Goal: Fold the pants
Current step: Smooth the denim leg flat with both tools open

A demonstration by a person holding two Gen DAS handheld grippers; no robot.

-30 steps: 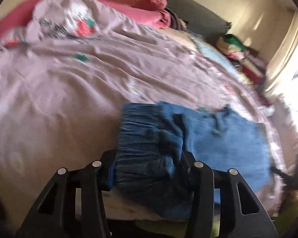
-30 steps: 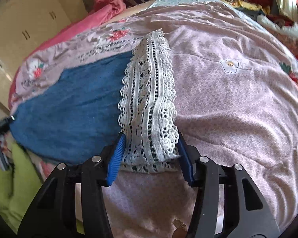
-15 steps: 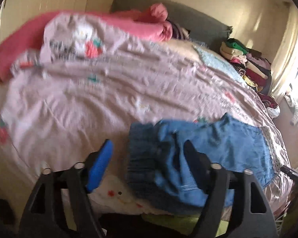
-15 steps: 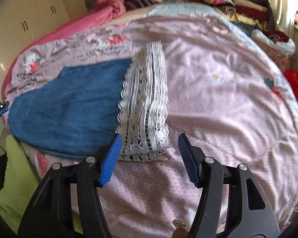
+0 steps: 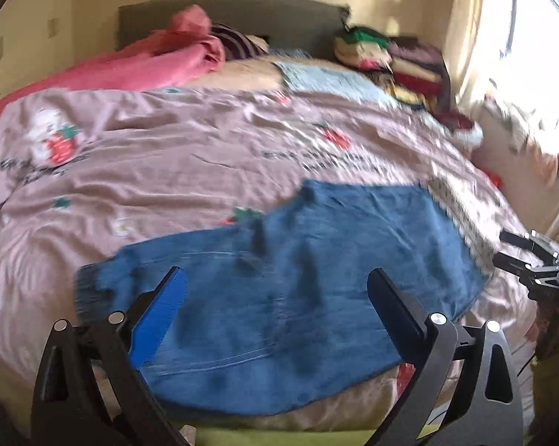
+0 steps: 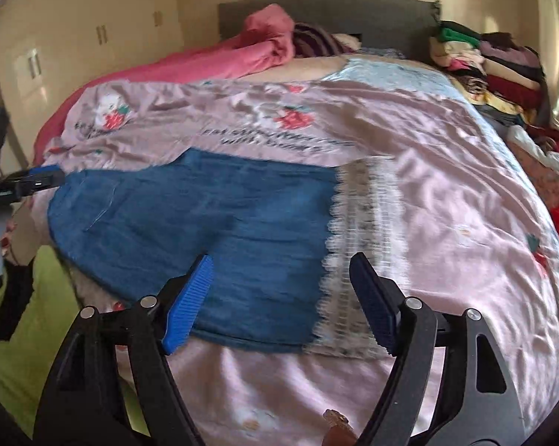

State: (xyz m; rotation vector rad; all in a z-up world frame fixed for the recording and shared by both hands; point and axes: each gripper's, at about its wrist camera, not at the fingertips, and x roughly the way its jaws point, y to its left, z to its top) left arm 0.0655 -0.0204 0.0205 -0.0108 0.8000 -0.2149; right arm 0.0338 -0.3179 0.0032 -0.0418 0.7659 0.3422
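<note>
open pink bedspread (image 6: 465, 193) right of pants (image 6: 205, 215), clothes pile (image 6: 495, 70) blocking far corner

Blue denim pants (image 6: 205, 223) with white lace hem (image 6: 357, 238), pink strawberry-print bedspread (image 6: 446, 171), blue-padded black claw (image 6: 279, 297)

Both cameras ride behind a hand-held gripper's two fingers and look forward and downward over the bed (image 5: 190, 156) toward the grey headboard (image 6: 327, 18).

The left wrist view sits at the foot edge of the bed, close above the waist end of the blue pants (image 5: 298, 278), with the headboard far ahead.

The right wrist view sits at the same edge, close above the lace hem (image 6: 361, 230).

Both share the pants, the pink quilt, the headboard and the stacked clothes (image 6: 484, 63) beside it.
</note>
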